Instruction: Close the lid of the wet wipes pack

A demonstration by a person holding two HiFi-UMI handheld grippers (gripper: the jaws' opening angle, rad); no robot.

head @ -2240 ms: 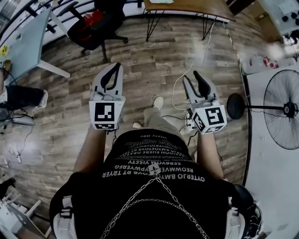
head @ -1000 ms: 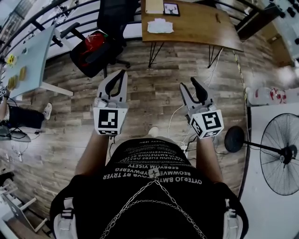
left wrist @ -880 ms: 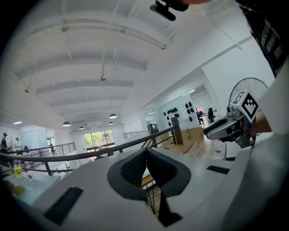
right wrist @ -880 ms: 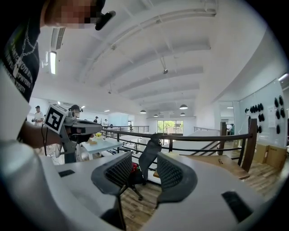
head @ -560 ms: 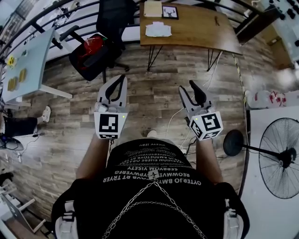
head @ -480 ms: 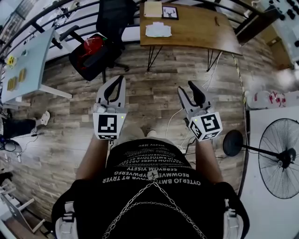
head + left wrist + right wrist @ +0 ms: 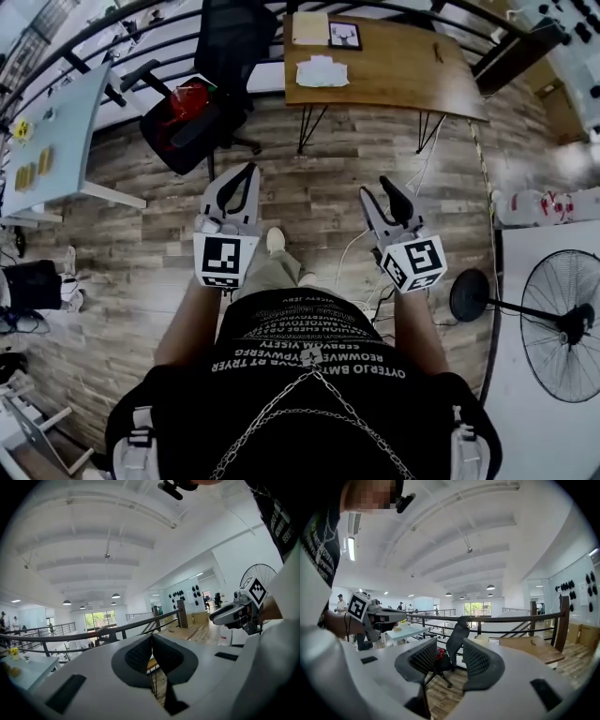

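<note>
The white wet wipes pack (image 7: 322, 71) lies on the wooden table (image 7: 394, 66) far ahead, too small to tell how its lid stands. Both grippers hang in the air over the wood floor, well short of the table and pointing toward it. My left gripper (image 7: 249, 170) is shut with its tips touching and nothing between them; the left gripper view shows the same meeting pads (image 7: 152, 637). My right gripper (image 7: 376, 186) is open and empty, and in the right gripper view (image 7: 450, 643) the black chair shows through the gap.
A black office chair (image 7: 202, 94) with a red item stands left of the table, and a pale table (image 7: 56, 131) lies further left. A framed picture (image 7: 345, 36) and a notepad (image 7: 310, 28) rest on the wooden table. A standing fan (image 7: 562, 323) is at the right, and a white cable (image 7: 412, 173) trails on the floor.
The person has walked toward the wooden table, which now shows more fully. Both grippers sit slightly lower in the picture. Neither jaw setting has changed.
</note>
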